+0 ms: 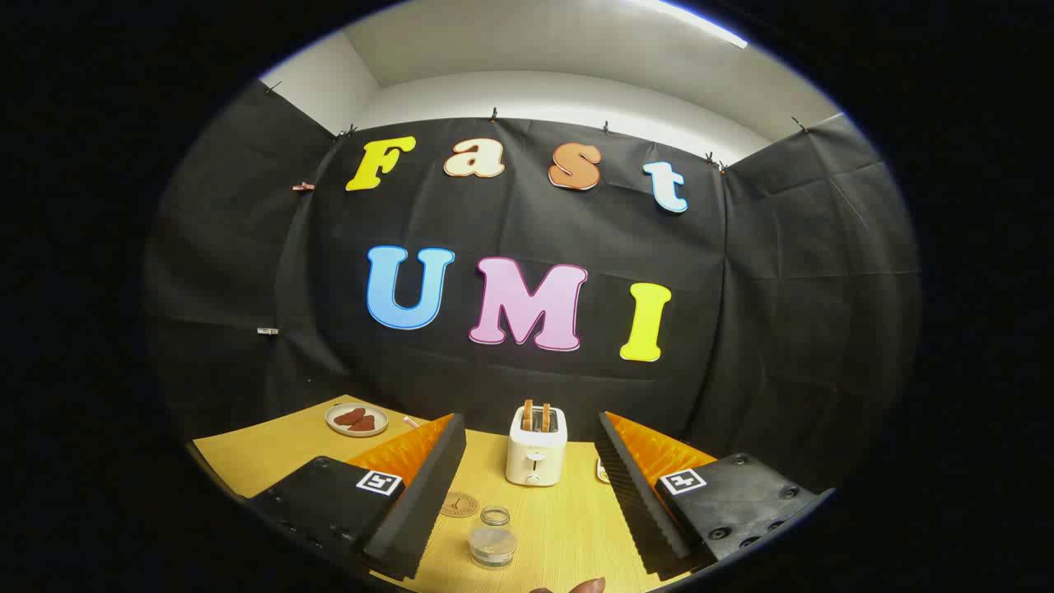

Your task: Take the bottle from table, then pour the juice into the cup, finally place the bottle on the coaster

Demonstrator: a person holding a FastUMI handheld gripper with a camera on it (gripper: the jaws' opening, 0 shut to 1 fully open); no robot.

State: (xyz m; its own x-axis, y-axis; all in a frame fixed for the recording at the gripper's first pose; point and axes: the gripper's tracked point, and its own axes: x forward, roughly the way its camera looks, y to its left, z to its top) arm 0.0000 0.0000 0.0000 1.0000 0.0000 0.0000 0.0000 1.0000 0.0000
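Jaws spread wide and empty above the table (272,461), bottle not yet taken.
Between the fingers sits a small clear glass cup (492,539), a round coaster (459,504) just beside it, a toaster (536,445) beyond. A dark rounded cap, probably the bottle's (586,586), peeks at the near edge; the gripper (527,527) should drop and centre on it before closing.

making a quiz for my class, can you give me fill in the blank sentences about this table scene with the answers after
1. The gripper has its fingers spread wide and holds ____.
2. The small clear glass cup stands between the fingers, with the ____ beyond it.
3. The round coaster lies flat on the table, just beside the ____.
4. The slots of the white appliance hold two slices of ____.

Missing words: nothing; toaster; cup; toast
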